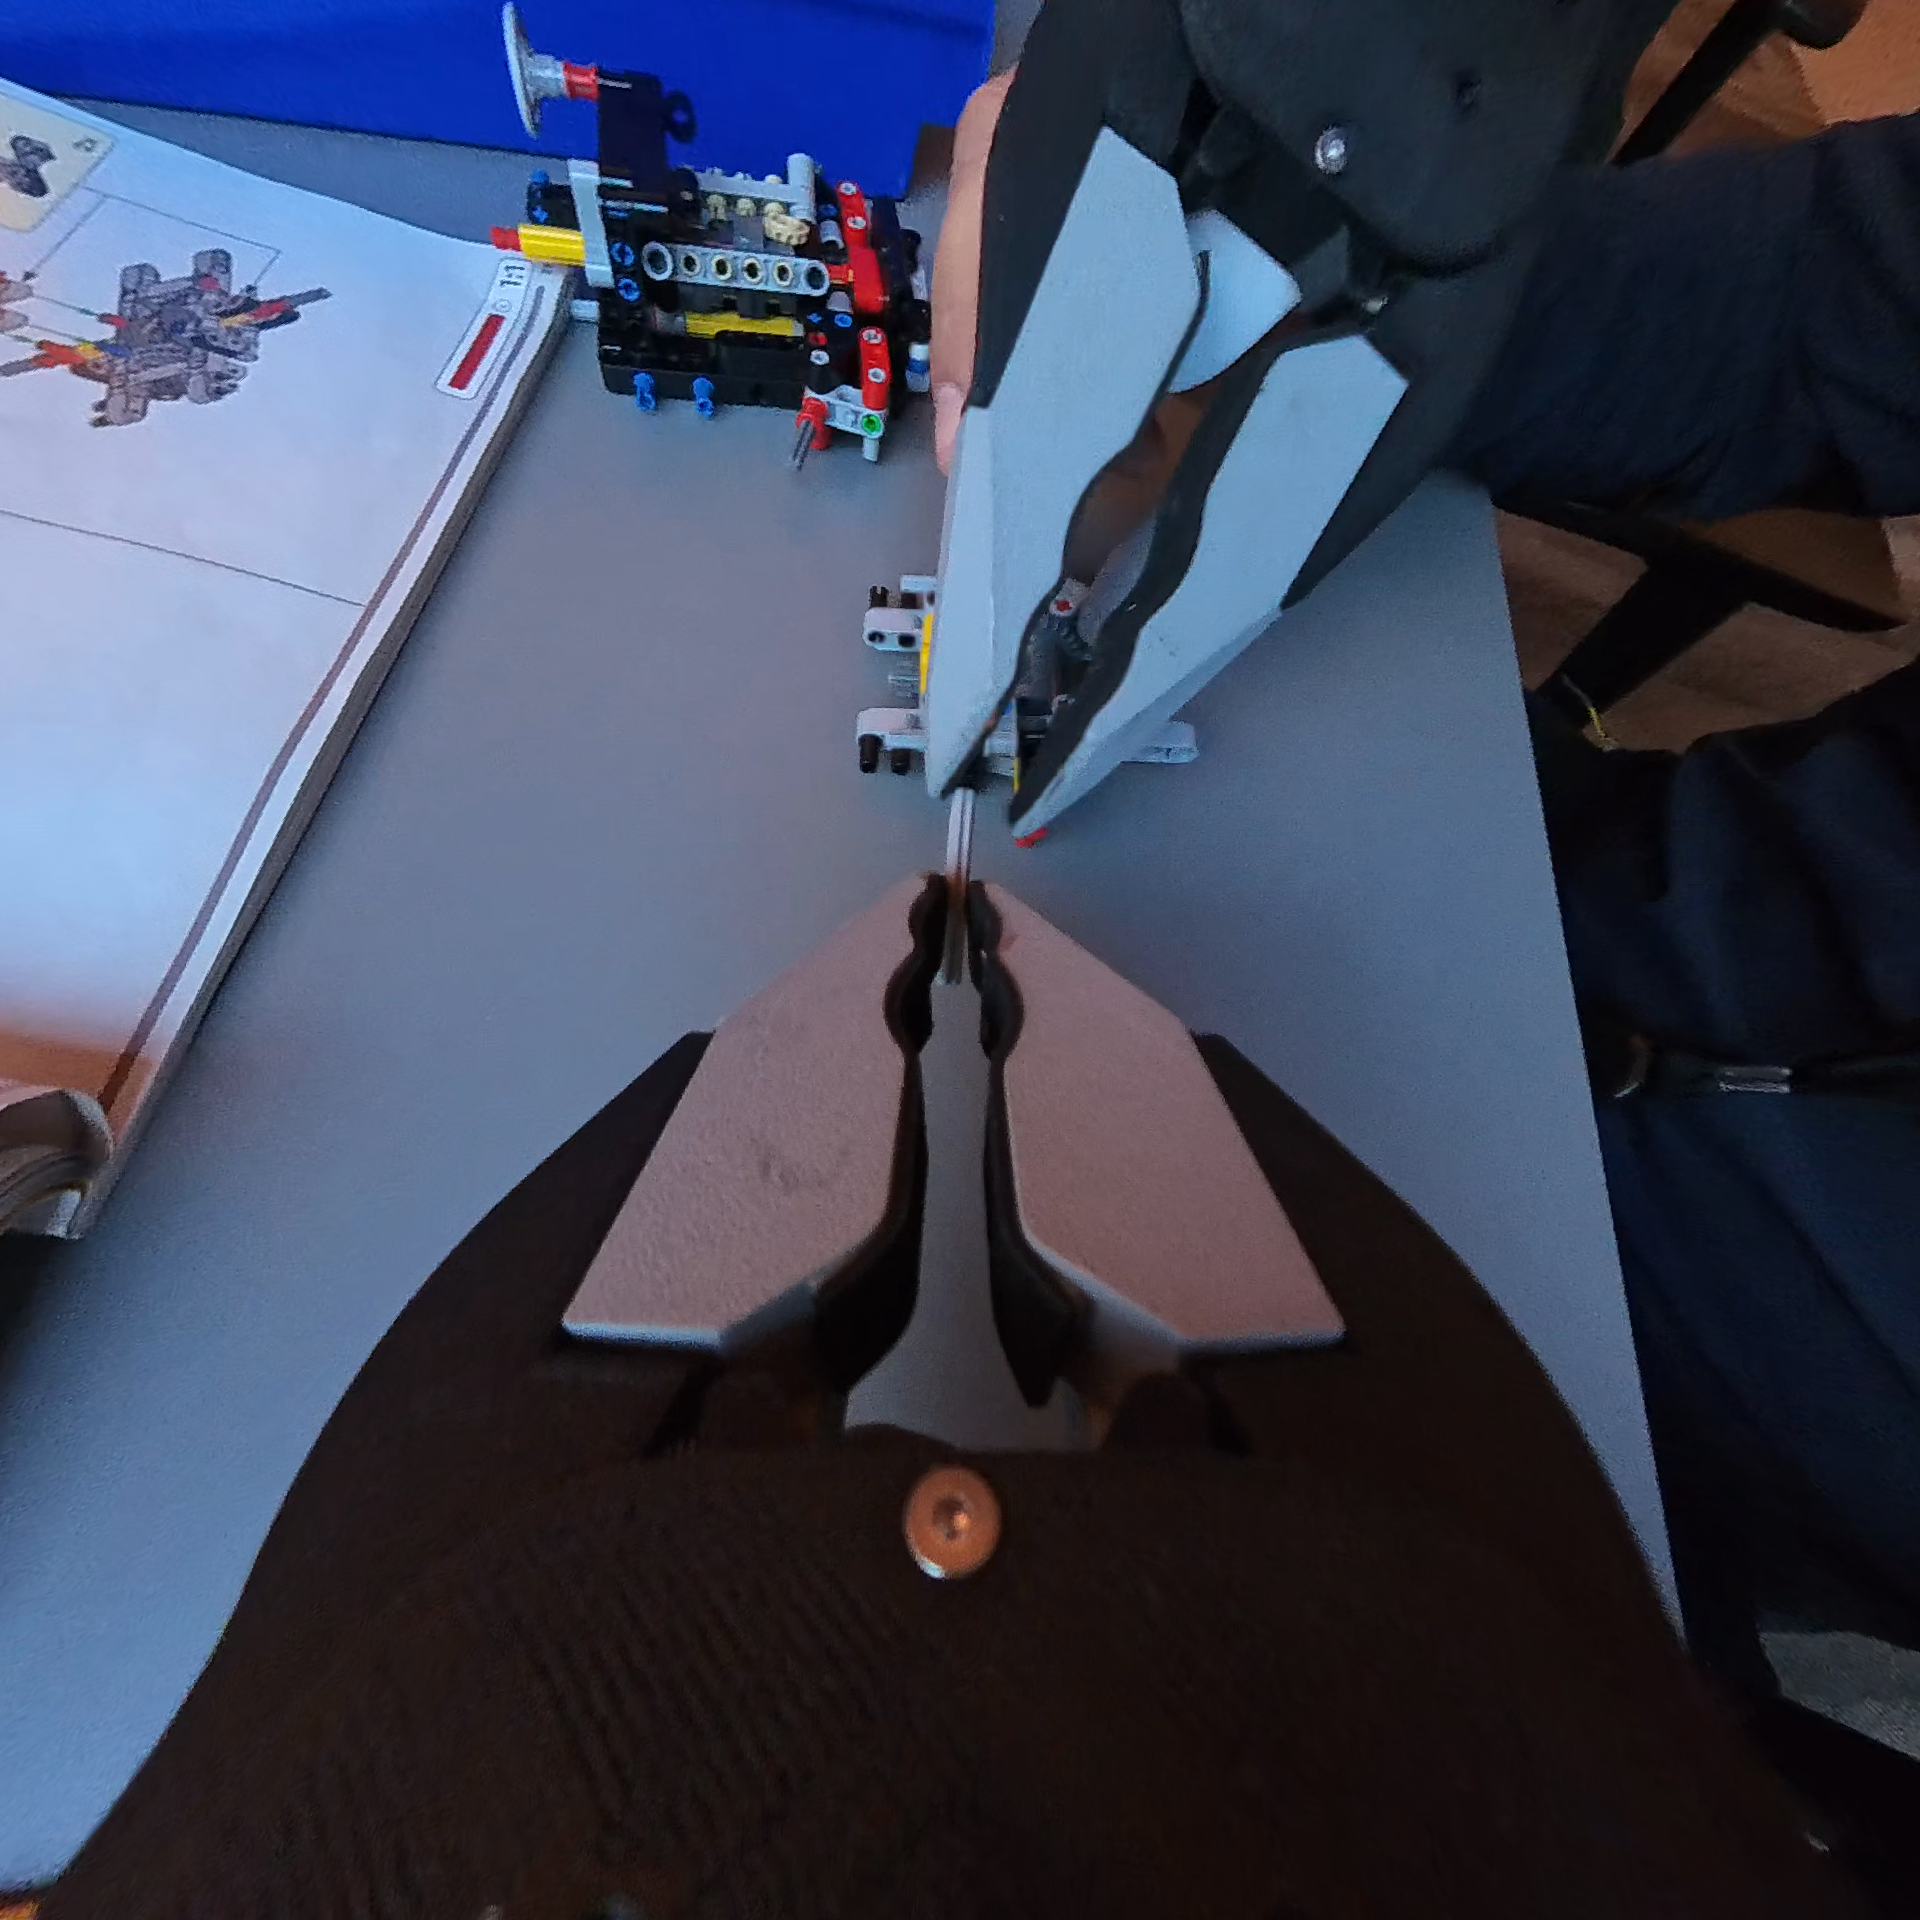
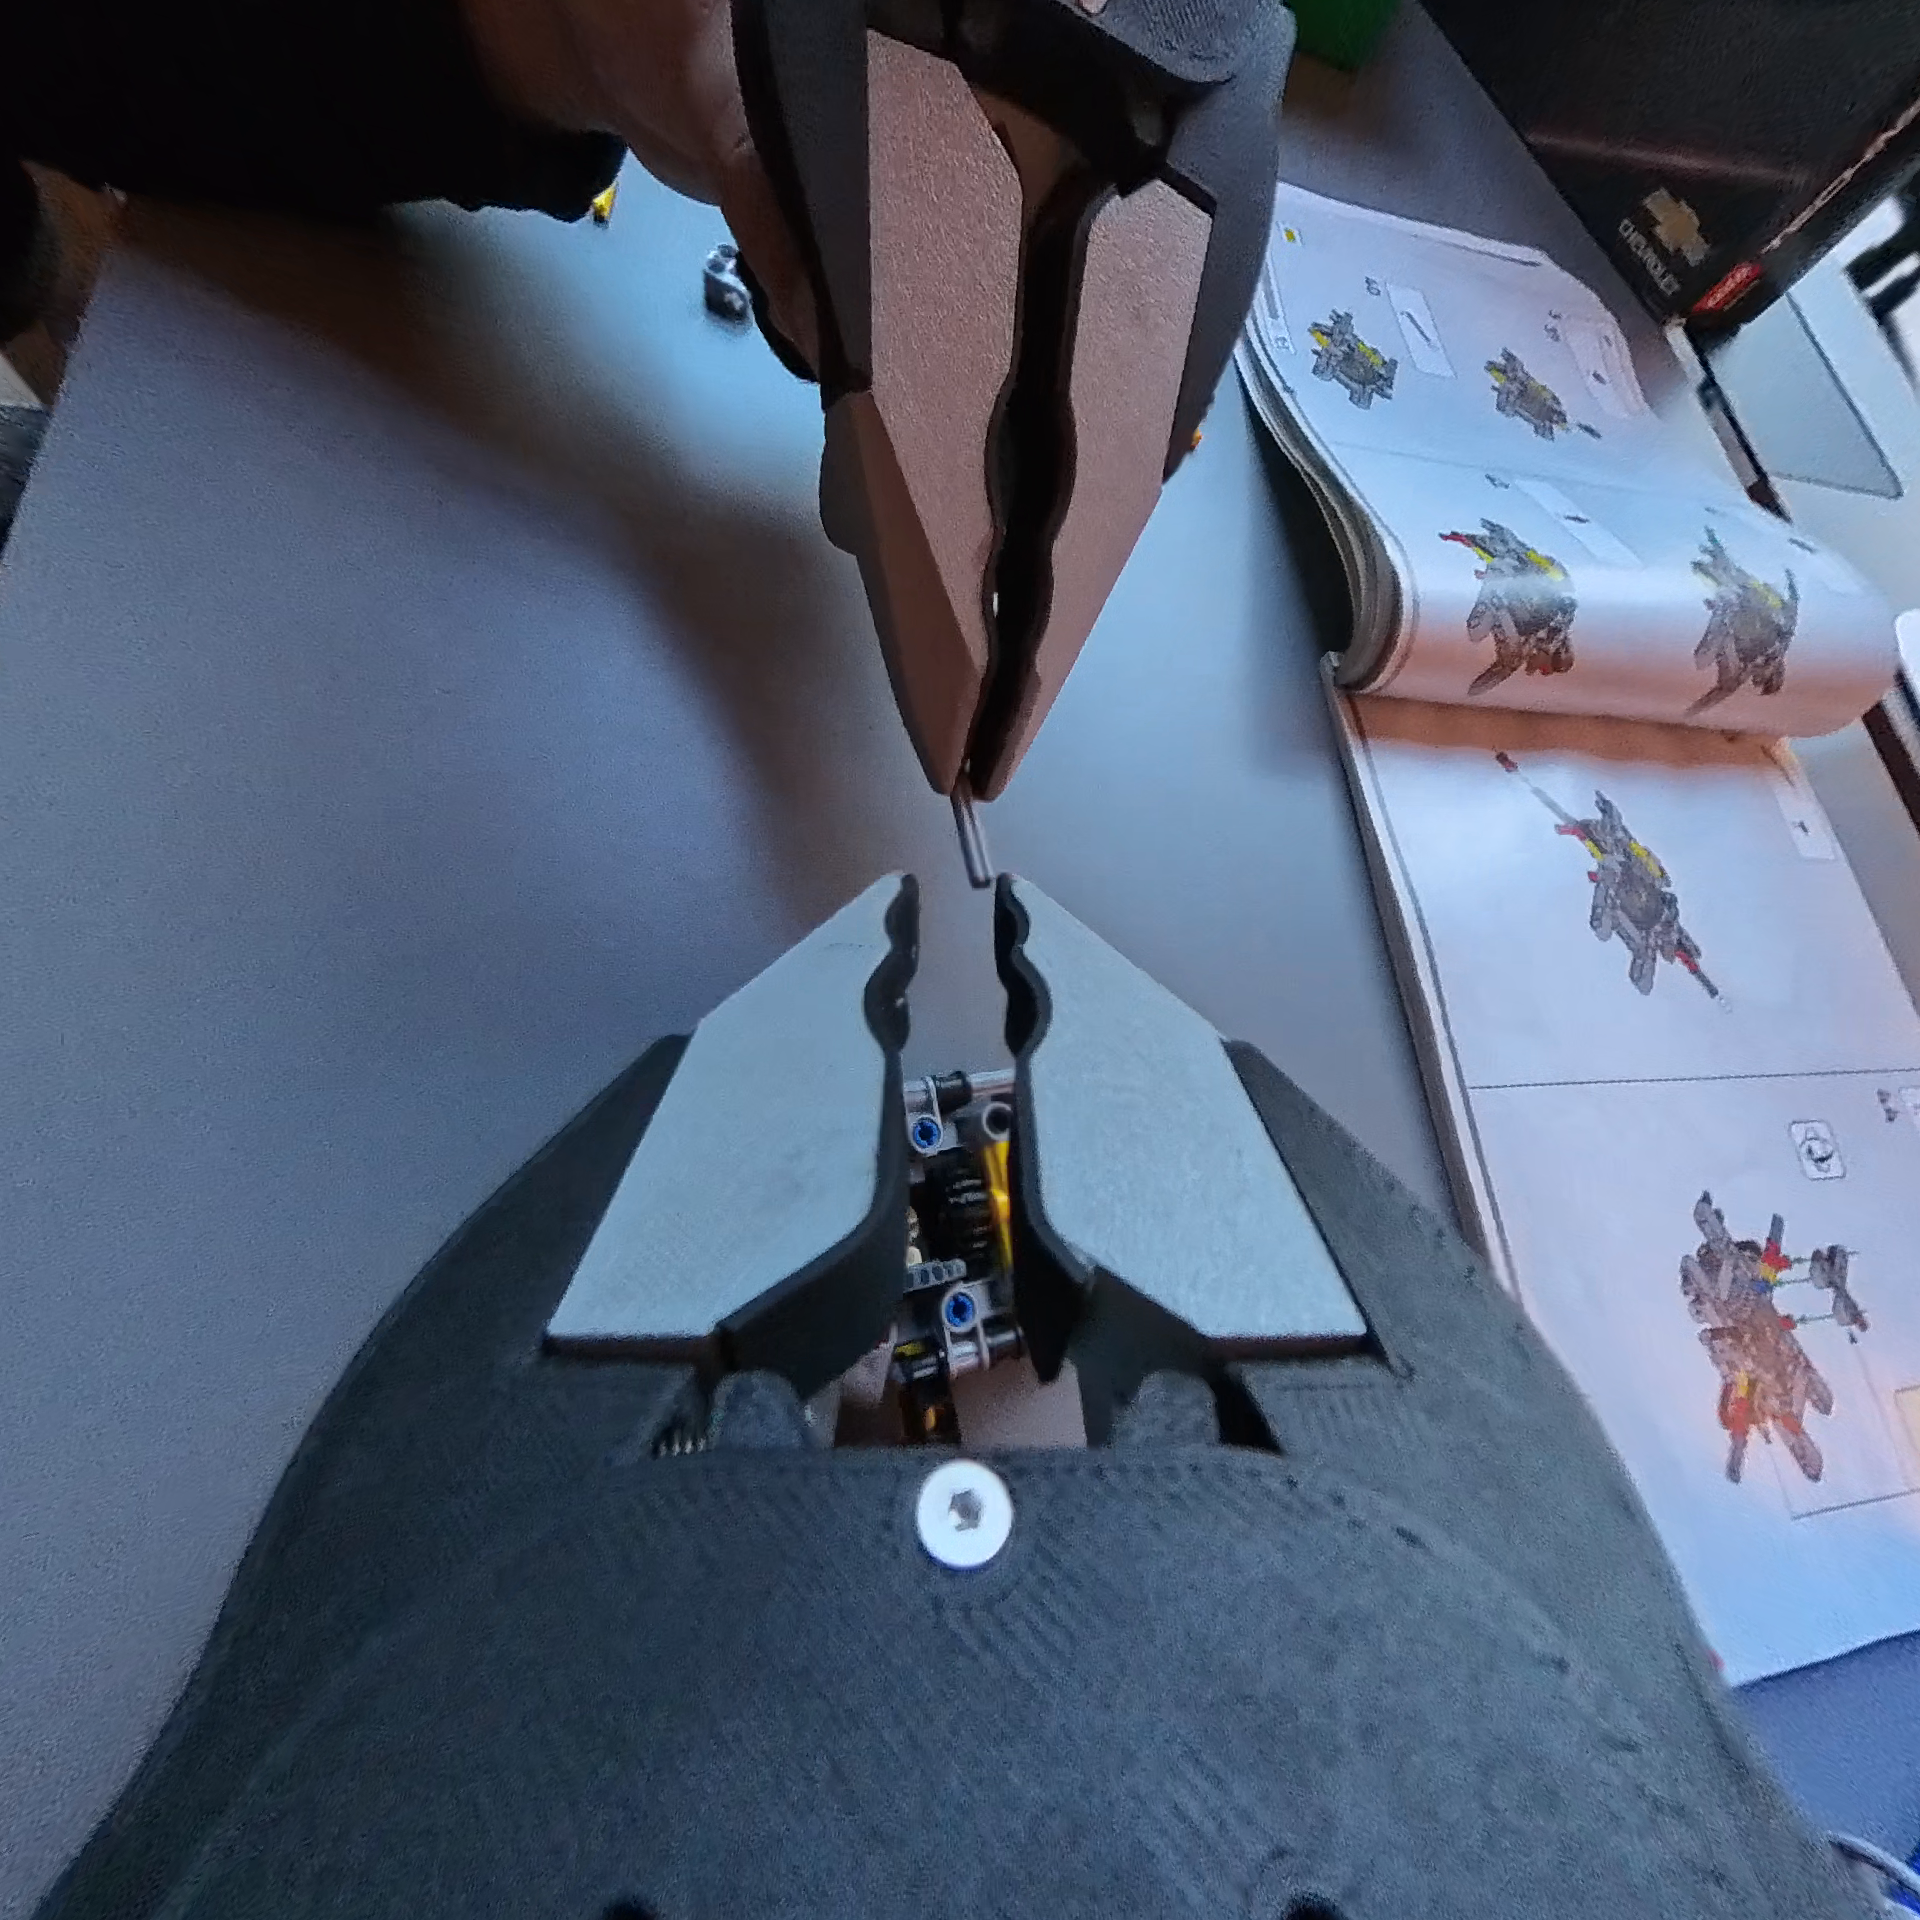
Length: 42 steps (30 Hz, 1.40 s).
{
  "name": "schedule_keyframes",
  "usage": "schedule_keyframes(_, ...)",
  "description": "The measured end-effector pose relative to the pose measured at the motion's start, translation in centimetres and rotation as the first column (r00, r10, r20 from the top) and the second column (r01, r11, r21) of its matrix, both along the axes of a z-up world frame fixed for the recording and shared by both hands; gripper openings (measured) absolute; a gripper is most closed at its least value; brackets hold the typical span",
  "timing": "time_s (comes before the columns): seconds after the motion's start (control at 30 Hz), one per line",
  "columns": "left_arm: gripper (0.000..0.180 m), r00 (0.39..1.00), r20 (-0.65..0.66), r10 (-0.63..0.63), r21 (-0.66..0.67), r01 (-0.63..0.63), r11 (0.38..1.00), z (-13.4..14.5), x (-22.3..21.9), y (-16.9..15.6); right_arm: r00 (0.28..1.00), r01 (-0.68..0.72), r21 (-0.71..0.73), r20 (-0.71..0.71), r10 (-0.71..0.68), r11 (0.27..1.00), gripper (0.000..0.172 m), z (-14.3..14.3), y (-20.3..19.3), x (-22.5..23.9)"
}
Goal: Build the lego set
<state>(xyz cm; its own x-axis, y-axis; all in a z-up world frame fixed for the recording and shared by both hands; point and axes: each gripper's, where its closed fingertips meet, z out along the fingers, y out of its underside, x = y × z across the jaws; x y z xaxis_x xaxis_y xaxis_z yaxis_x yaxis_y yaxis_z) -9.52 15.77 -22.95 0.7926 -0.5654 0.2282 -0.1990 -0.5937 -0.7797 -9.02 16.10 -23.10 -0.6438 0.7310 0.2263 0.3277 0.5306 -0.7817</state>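
Note:
My left gripper [image 1: 951, 888], with brownish fingers, is shut on a thin grey axle [image 1: 958, 842] that sticks out forward from its tips. It also shows in the right wrist view [image 2: 971, 779], coming down from above with the axle [image 2: 971, 842]. The axle's free end lies beside one fingertip [image 2: 1003, 904] of my right gripper [image 2: 956, 888]. That gripper's grey fingers stand apart with nothing pressed between the tips. A small grey, yellow and black brick assembly [image 2: 956, 1195] shows through the gap, under the fingers. In the left wrist view the right gripper [image 1: 987, 805] lies over this assembly [image 1: 896, 623] on the grey table [image 1: 623, 727].
A larger black, grey and red brick model [image 1: 748, 291] stands at the back by a blue box [image 1: 312, 62]. An open instruction book [image 1: 208, 520] [image 2: 1662, 935] lies alongside. A dark box [image 2: 1714, 135] and a small loose piece [image 2: 725, 281] lie farther off. The table edge [image 1: 1538, 831] is close. My left and right fingertips are right by each other.

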Motion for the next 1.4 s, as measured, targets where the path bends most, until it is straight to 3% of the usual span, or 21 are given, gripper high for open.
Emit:
schedule_keyframes(0.27,0.000,0.999,-0.042,-0.030,0.011,0.031,0.999,-0.2,1.0,0.0,0.999,-0.022,0.043,-0.032,0.023,0.999,0.001,-0.2,-0.3,0.4)
schedule_keyframes(0.67,0.007,0.999,0.003,-0.054,-0.041,0.054,0.998,-0.6,1.2,-0.5,0.991,-0.048,0.158,-0.117,0.067,0.986,0.001,-0.1,-0.5,0.7)
schedule_keyframes(0.9,0.002,0.997,-0.003,-0.075,-0.016,0.075,0.997,-0.5,1.9,-0.4,0.986,-0.070,0.193,-0.134,0.097,0.979,0.001,-0.2,-0.9,1.0)
schedule_keyframes(1.23,0.002,0.991,-0.105,-0.086,-0.047,0.082,0.996,-1.8,1.9,-0.7,0.995,-0.098,0.018,0.038,0.097,0.995,0.012,-1.4,0.4,2.0)
schedule_keyframes(1.4,0.002,0.989,-0.118,-0.087,-0.078,0.078,0.994,-2.5,2.1,-0.8,0.987,-0.146,0.057,0.080,0.142,0.988,0.012,-1.6,0.3,2.8)
